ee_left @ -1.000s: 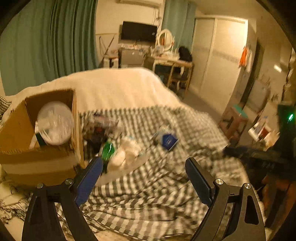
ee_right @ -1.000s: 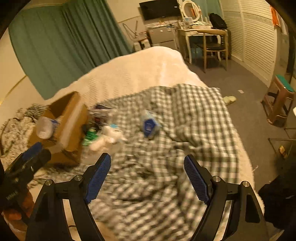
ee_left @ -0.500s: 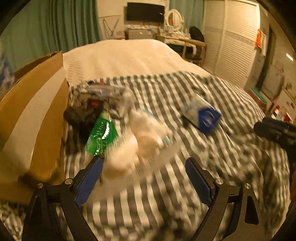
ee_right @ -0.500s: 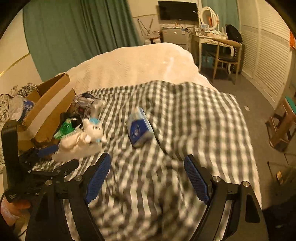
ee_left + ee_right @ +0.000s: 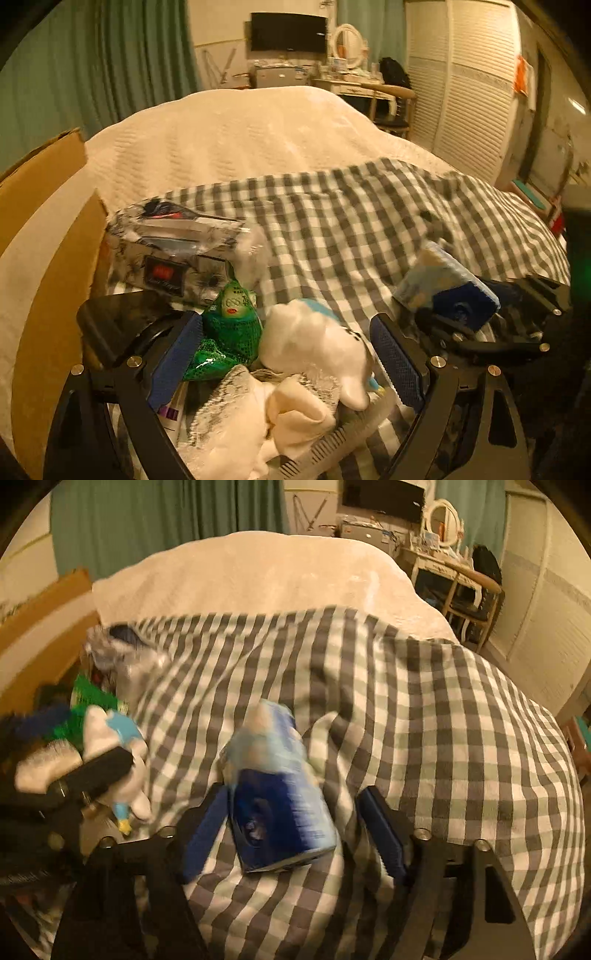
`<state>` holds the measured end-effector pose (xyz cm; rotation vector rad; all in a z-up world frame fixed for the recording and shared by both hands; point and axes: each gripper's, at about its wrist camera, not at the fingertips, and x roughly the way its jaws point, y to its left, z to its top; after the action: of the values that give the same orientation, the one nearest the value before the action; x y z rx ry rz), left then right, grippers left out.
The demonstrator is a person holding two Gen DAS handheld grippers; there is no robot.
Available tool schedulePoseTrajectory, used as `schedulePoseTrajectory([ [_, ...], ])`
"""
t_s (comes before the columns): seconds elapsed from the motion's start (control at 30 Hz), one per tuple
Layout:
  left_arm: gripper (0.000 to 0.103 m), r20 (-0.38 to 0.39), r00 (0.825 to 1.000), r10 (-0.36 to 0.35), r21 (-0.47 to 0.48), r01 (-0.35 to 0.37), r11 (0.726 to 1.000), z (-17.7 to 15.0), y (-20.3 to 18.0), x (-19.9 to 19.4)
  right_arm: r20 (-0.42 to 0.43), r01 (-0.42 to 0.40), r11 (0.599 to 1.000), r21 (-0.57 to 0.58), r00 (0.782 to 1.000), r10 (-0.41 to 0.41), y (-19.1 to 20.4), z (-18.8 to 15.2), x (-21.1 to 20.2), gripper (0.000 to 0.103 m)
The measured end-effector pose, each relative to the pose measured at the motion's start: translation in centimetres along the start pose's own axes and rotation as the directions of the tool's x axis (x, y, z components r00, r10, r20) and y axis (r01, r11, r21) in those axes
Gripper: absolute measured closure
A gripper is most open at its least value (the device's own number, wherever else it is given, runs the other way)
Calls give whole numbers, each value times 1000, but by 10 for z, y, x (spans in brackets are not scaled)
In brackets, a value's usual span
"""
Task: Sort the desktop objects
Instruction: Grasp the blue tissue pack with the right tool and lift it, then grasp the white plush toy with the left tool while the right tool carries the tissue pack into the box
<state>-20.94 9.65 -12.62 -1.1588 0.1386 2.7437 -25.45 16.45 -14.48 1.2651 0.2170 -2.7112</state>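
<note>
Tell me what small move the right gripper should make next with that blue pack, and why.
Probably close the right gripper on the blue pack. Its open fingers already sit on either side of the pack on the checked blanket, so nothing seems left but to grip it. The frame is blurred, so contact is uncertain.

The left hand-held gripper (image 5: 286, 363) is held low and points forward, and its two blue-padded fingers (image 5: 173, 356) stand wide apart. The right hand-held gripper (image 5: 291, 834) is also low, with its fingers (image 5: 380, 836) spread wide as well. In the right wrist view the left hand-held gripper appears at the left edge. In the left wrist view the right one appears at the right edge.
</note>
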Motion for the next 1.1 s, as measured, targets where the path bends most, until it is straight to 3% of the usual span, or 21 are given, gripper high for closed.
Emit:
schedulePoseTrajectory([
  [0.07,32,-8,999,-33,62,34,997,-1,-10,0,18,25,999,-29,1000,-25,4,-2,-5,59],
  [0.17,49,-34,997,-71,138,75,988,-5,-20,-5,43,42,998,-45,998,-40,3,-3,-16,74],
  [0.33,51,-70,988,-138,94,144,985,-8,-4,-18,32,31,999,-40,999,-30,-4,-6,-37,85],
  [0.37,66,-78,984,-158,75,164,984,-10,1,-25,30,31,999,-43,999,-30,-4,-7,-41,85],
  [0.4,73,-72,985,-157,72,162,984,-11,4,-30,31,35,998,-46,999,-33,-4,-6,-47,85],
  [0.6,73,-107,982,-156,93,166,982,-22,4,-62,19,5,1000,-16,1000,-4,-8,-9,-94,85],
  [0.8,74,-84,979,-185,83,192,978,-24,7,-97,21,28,999,-42,999,-27,1,-8,-142,85],
  [0.93,74,-32,981,-193,91,196,976,-13,15,-133,42,22,998,-52,999,-20,14,-5,-177,85],
  [1.1,74,45,970,-239,29,238,971,9,34,-180,75,-7,999,-51,997,11,39,0,-219,85],
])
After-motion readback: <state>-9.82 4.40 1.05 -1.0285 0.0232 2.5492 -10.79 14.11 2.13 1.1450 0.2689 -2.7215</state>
